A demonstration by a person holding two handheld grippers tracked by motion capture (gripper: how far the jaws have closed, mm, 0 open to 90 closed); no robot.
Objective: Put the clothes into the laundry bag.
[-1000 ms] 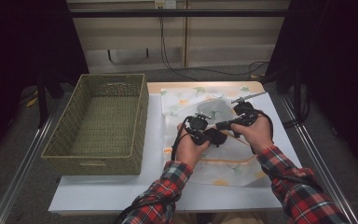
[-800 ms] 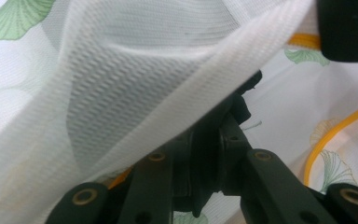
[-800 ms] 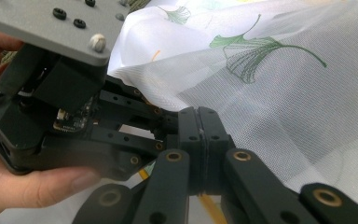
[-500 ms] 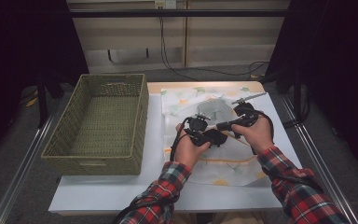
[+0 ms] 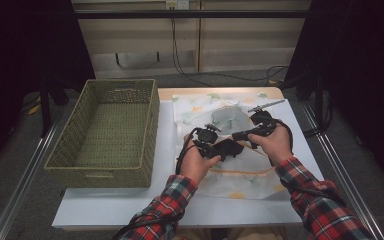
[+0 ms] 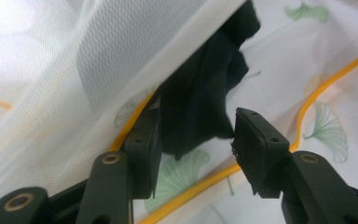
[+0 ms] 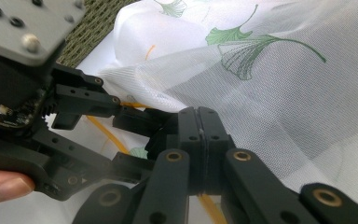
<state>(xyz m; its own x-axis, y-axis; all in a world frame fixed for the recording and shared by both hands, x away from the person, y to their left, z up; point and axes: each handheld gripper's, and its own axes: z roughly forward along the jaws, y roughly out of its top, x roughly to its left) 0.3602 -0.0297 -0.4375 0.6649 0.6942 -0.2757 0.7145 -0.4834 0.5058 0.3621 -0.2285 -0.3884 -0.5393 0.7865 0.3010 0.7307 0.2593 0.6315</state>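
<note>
A white mesh bag [image 5: 230,117] printed with green leaves and edged in orange lies on the table. My right gripper [image 7: 198,112] is shut on the bag's edge and holds the mesh up like a tent. A black cloth [image 6: 200,84] pokes out from under that raised flap. My left gripper [image 6: 196,121] has just been opening its jaws. They stand apart with the cloth's lower end between them, the right pad [image 6: 249,140] clear of it. In the high view both grippers meet at the bag's middle, the left gripper [image 5: 225,147] beside the right gripper [image 5: 240,135].
A large woven basket [image 5: 150,125] stands left of the bag, holding nothing that I can see. The white table [image 5: 130,205] has bare room in front of the basket. Metal rails run along both sides, and cables lie on the floor behind.
Both hands stay almost where they were at the bag's middle. In the high view the left gripper has shifted only slightly by the black cloth.
</note>
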